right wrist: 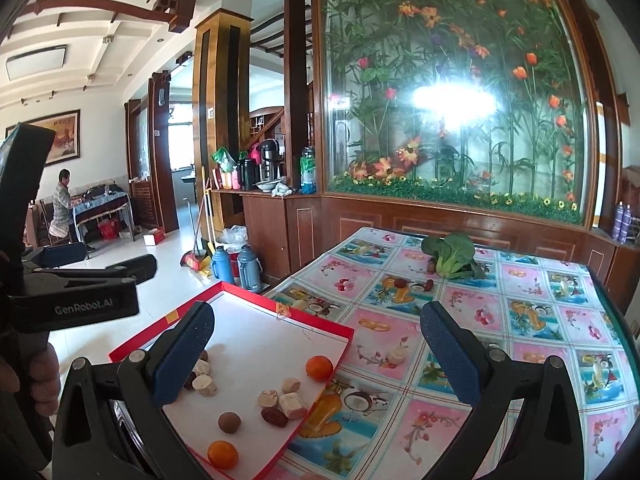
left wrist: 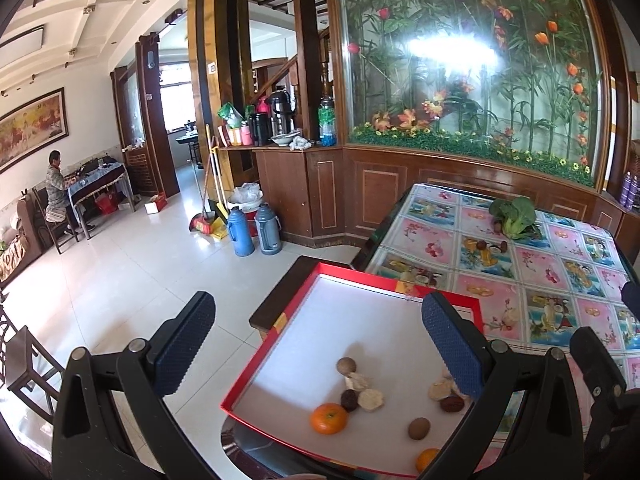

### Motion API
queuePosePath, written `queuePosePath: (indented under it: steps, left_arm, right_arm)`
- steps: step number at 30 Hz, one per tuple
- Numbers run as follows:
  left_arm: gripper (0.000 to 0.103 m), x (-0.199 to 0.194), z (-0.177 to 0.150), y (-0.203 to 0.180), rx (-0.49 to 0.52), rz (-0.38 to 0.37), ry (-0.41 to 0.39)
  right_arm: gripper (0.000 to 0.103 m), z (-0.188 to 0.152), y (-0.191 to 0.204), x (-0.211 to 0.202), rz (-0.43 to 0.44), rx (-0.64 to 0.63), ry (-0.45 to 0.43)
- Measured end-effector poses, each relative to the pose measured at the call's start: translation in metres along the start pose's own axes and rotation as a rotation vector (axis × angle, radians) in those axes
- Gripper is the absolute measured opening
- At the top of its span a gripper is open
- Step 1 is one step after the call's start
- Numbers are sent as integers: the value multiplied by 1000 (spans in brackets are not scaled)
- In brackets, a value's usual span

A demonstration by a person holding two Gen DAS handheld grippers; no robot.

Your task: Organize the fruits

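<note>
Right wrist view: the right tongs hang with jaws wide apart and nothing between them, above the near edge of the red tray in the lower left of the frame. The fruit lies below and left of them, one orange nearest. The left tongs, jaws also apart and empty, hover over the same tray; I'd say either could reach.

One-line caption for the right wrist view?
Open right gripper above red tray of oranges and dried fruit; leafy vegetable on patterned tablecloth.
</note>
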State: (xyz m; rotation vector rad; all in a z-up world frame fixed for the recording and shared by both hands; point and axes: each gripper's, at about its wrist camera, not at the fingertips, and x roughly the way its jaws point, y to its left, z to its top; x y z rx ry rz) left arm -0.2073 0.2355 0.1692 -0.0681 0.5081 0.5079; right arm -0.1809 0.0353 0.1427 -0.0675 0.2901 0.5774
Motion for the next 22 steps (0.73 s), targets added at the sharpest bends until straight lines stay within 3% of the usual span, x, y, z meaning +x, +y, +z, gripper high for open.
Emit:
queuePosePath:
  steps: [8, 22]
  left_arm:
    - [103, -8, -4, -11, 30, -15, 0]
    - [103, -1, -8, 6, 14, -39, 3]
  right_arm:
    - [103, -2, 17, -1, 29, -32, 1]
    - [103, -1, 30, 8, 30, -30, 14]
